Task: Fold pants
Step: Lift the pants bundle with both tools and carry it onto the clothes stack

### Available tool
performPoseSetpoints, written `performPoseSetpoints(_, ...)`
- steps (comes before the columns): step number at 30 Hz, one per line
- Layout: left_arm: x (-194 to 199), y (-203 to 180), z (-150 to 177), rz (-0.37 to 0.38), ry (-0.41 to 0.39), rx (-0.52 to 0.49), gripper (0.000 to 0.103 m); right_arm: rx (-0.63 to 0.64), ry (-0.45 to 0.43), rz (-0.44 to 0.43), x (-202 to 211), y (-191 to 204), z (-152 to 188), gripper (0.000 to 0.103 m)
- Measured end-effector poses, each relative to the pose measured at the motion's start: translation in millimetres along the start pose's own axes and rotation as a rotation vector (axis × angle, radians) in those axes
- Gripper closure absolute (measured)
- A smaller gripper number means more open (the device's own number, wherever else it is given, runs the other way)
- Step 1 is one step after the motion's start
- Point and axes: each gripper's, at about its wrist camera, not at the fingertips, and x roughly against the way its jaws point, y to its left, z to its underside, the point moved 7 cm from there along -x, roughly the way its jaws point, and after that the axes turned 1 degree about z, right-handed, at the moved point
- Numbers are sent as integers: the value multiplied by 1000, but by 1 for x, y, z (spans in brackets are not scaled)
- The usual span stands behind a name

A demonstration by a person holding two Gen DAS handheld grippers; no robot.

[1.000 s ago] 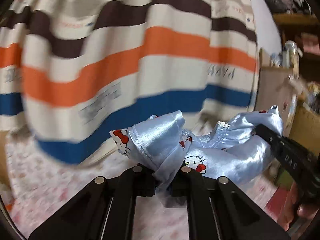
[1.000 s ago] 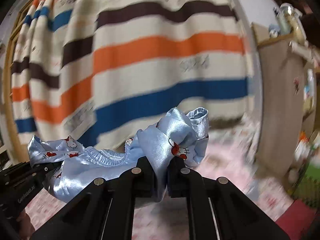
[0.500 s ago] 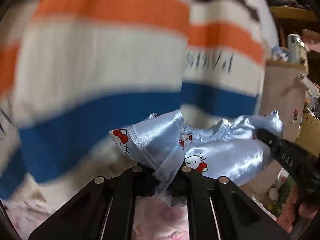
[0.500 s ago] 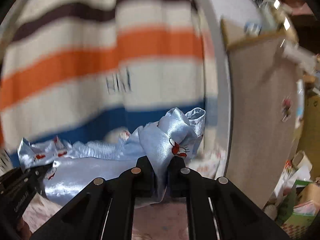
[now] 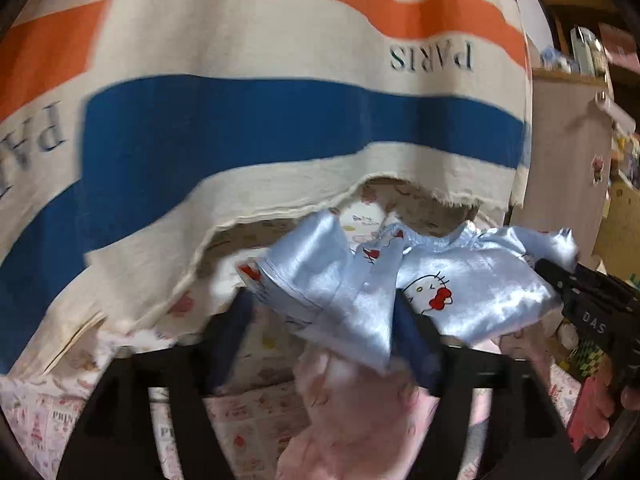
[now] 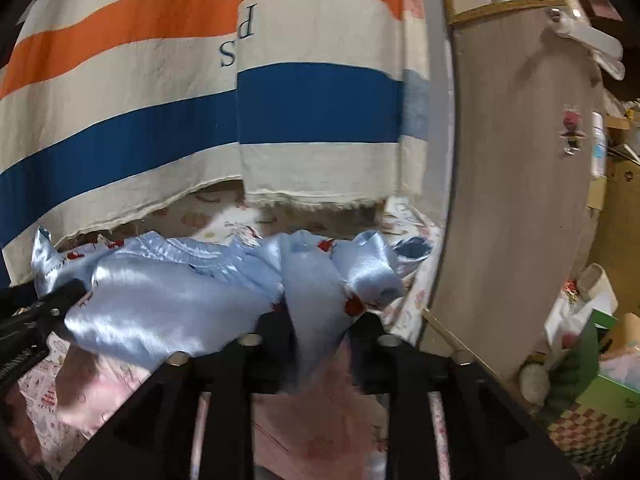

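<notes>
Light blue satin pants [image 5: 472,296] with a cartoon cat print hang bunched between my two grippers, low over a pink patterned sheet [image 5: 248,412]. My left gripper [image 5: 324,316] has its jaws spread wide apart, and a corner of the pants drapes between its fingers. My right gripper [image 6: 320,320] also has its jaws apart, with the other corner [image 6: 316,292] of the pants draped between them. The right gripper shows at the right edge of the left wrist view [image 5: 588,308]. The left gripper shows at the left edge of the right wrist view [image 6: 36,320].
A striped curtain [image 5: 280,128] in orange, cream and blue hangs just behind the pants. A beige cabinet [image 6: 516,184] stands to the right, with boxes and clutter [image 6: 588,400] on the floor beside it.
Both grippers have dropped toward the sheet and moved closer to the curtain. Both sets of jaws have opened from a tight pinch on the pants to a wide gap.
</notes>
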Motion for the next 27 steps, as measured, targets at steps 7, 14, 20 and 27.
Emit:
performPoseSetpoints(7,63,14,-18,-106,-149,47,21,-124,-89,-66,33,-20,-36,39)
performPoseSetpoints(14,-22,-3,-54,-95,8,54,41,-126,51,-174,-22,17,-51,67)
performPoseSetpoints(20,-74,5,13,-12,206,98,50,-58,177,-114,-65,20,7,66)
performPoseSetpoints(27,-87,14,38,-15,234,137,43,-54,167,-94,-75,15,28,45)
